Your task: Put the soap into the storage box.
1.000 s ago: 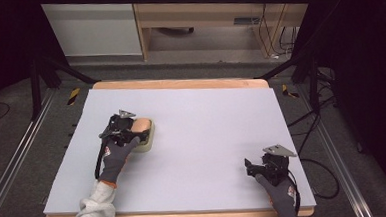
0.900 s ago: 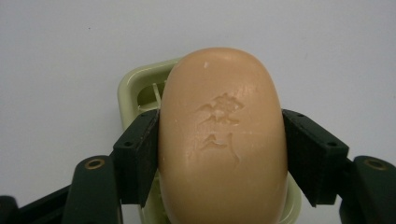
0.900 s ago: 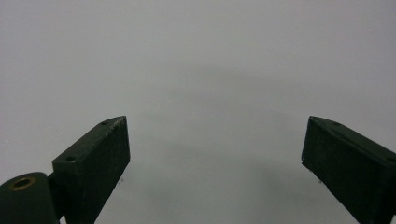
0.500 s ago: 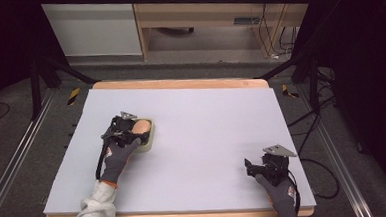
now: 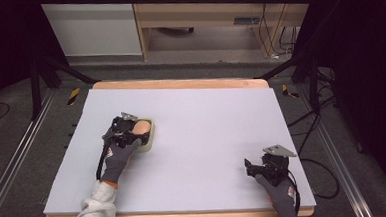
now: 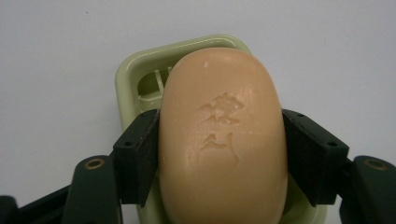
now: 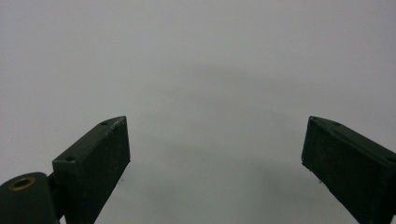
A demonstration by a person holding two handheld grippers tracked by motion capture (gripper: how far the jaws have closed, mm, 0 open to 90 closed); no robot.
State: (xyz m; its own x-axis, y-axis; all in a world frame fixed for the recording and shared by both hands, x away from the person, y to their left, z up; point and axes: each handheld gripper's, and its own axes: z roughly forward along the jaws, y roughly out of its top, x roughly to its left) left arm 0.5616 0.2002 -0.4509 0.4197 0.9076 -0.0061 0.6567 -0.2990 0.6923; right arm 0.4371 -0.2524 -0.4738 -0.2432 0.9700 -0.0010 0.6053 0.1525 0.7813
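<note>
Left gripper (image 5: 132, 127) at the left middle of the pale table (image 5: 207, 123), gloved left hand (image 5: 117, 157) behind it, sleeve coming in from the near edge. Jaws pressed against both sides of a peach-coloured bar of soap (image 6: 223, 140), clamped at about mid-length. Soap lying over a pale green soap dish (image 6: 135, 77), overhanging most of it; dish corner and slotted floor showing at the far left of the bar; cannot tell whether the bar touches the dish or is just above it. Compared with one second ago: gripper, soap and dish in nearly the same spot, no clear shift.

Right gripper (image 5: 256, 166) near the front right corner of the table, gloved right hand (image 5: 280, 191) behind it. Jaws spread wide over bare table surface, nothing between them. Same place and pose as one second ago.
</note>
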